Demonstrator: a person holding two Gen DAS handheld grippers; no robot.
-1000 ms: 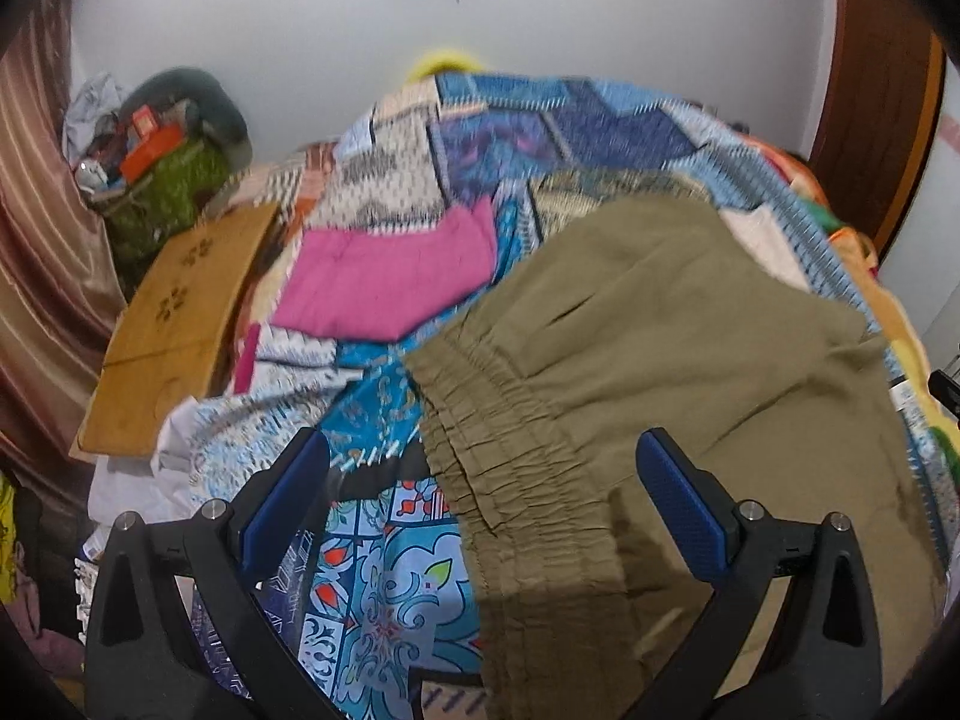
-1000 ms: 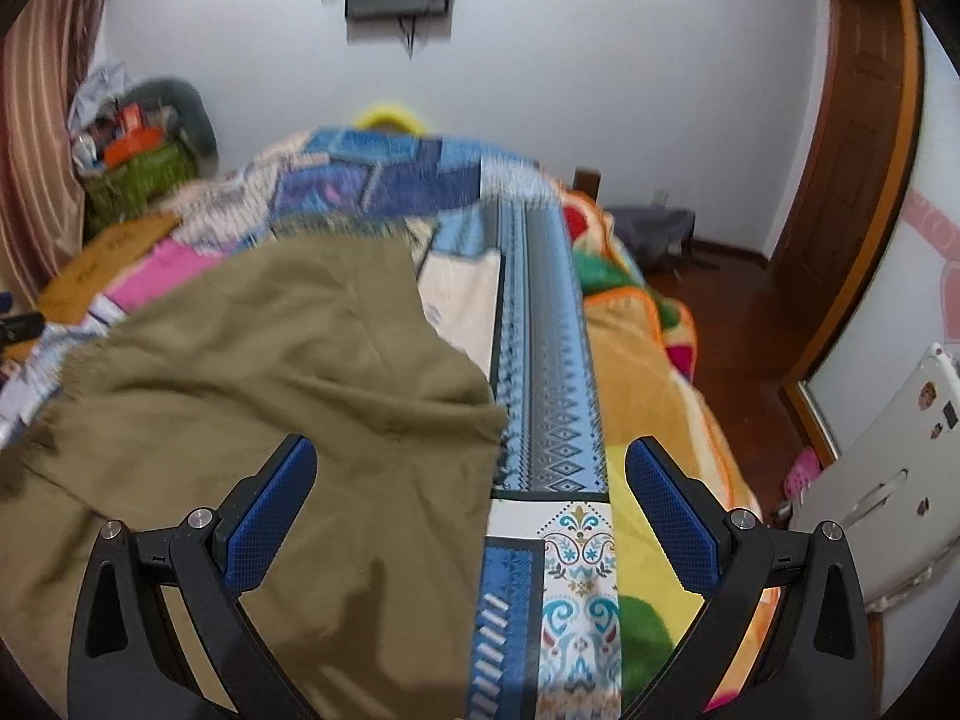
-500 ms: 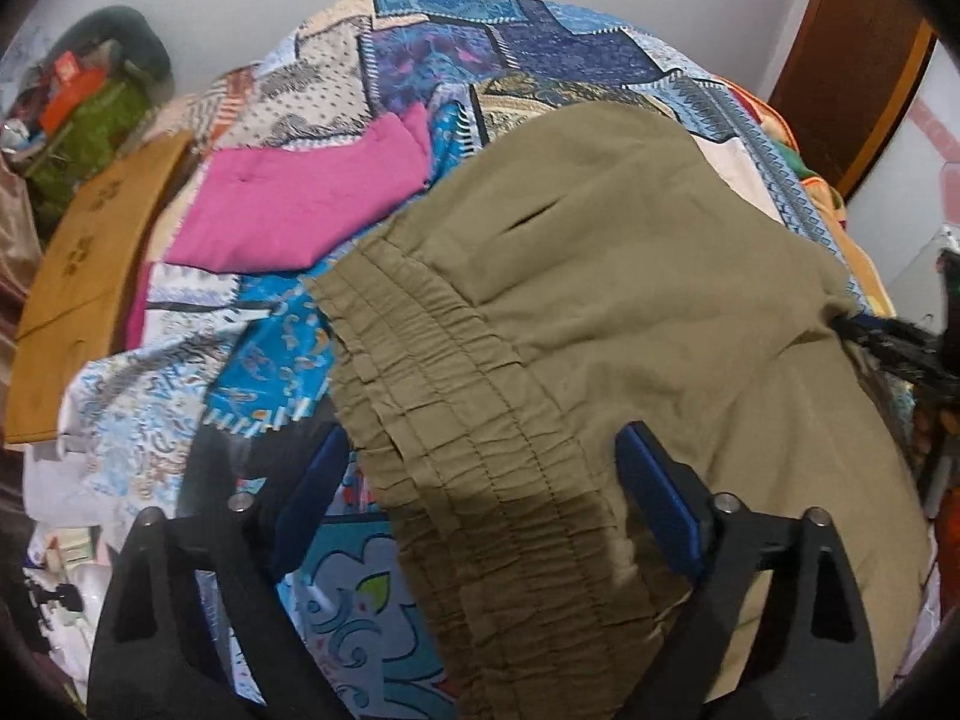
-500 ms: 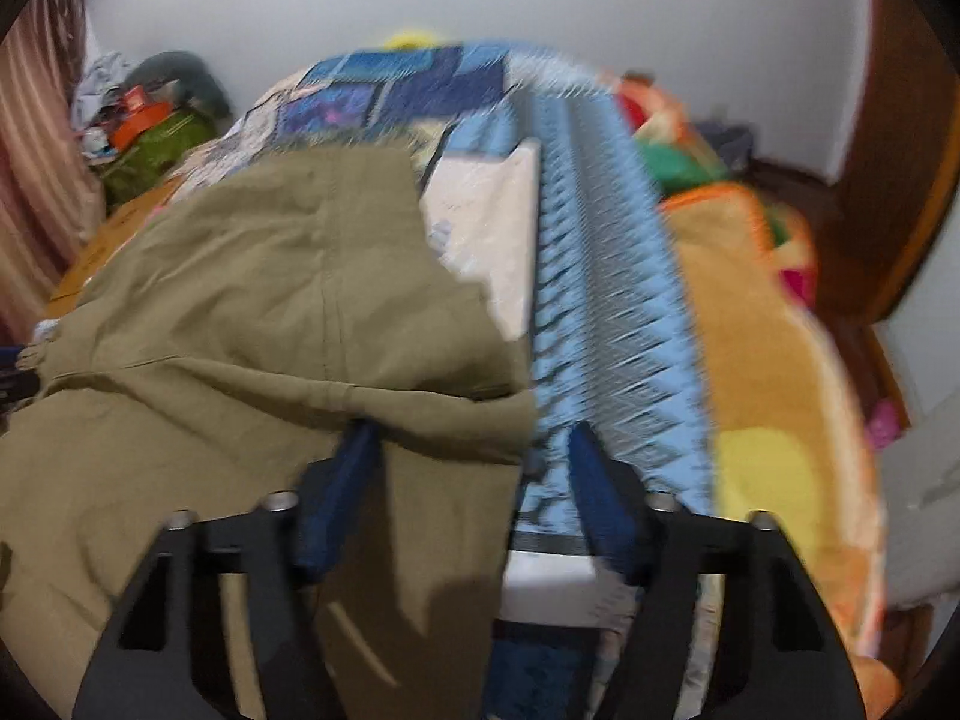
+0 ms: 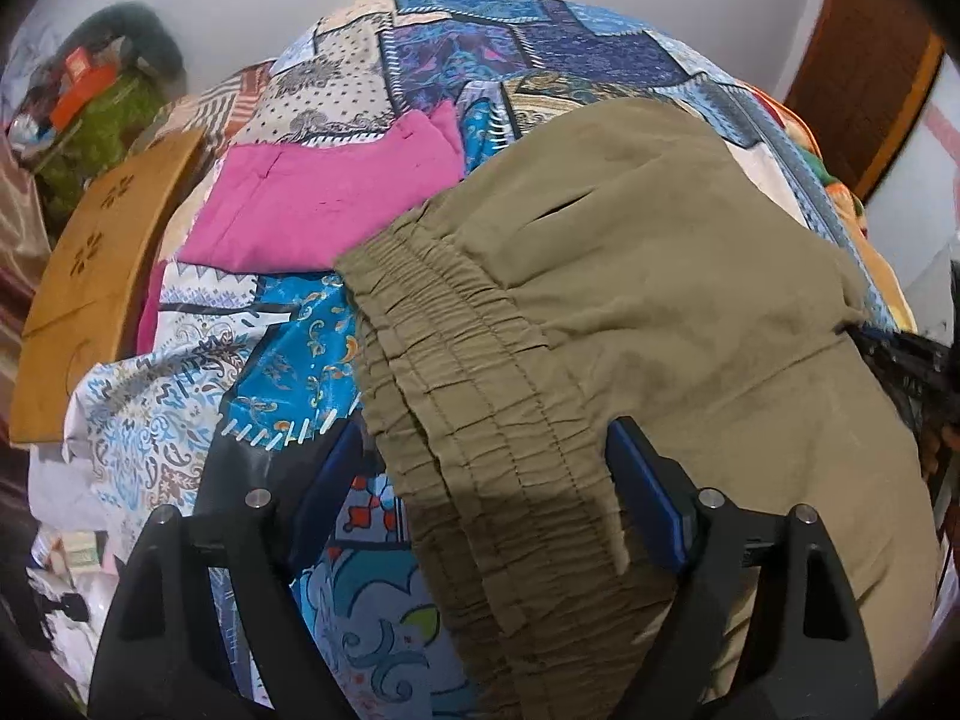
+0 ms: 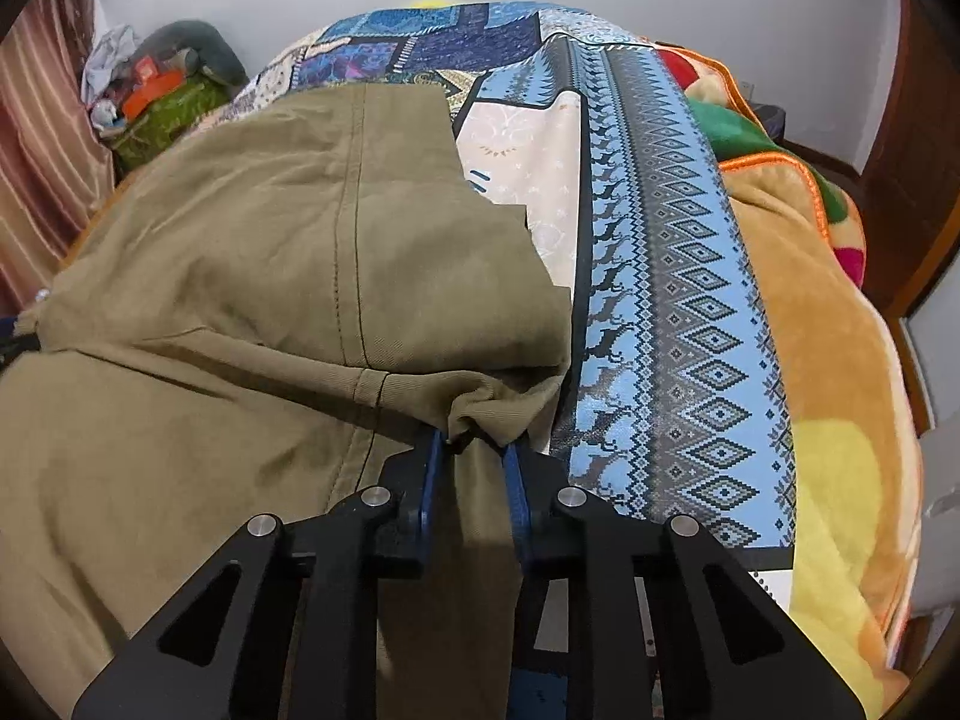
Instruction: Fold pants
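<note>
Right tool: your right tool (image 6: 474, 450) was spread wide above the bed a second ago; now its blue fingers (image 6: 433, 468) are pressed in on a bunched fold of the pants (image 6: 252, 276), pinching the near right edge.
Left tool: your left tool (image 5: 486, 468) has dropped lower and straddles the gathered waistband (image 5: 468, 396); the fingers (image 5: 642, 498) stand apart on either side of the cloth, not yet gripping.
Meaning: one side is secured, the other only lined up. You likely need to pinch the waistband with the left before lifting, or the fold will drag crooked.
Pants: they lie spread over the near half of the bed (image 6: 660, 300), waistband to your left, one layer already lapped over another across the middle, seam running away from you.
Beside: a pink garment (image 5: 324, 204) lies just past the waistband, touching or nearly touching it; I cannot tell which.
Farther: a wooden board (image 5: 96, 276) leans at the bed's left side, with a pile of clutter (image 5: 90, 102) by the wall beyond.
</note>
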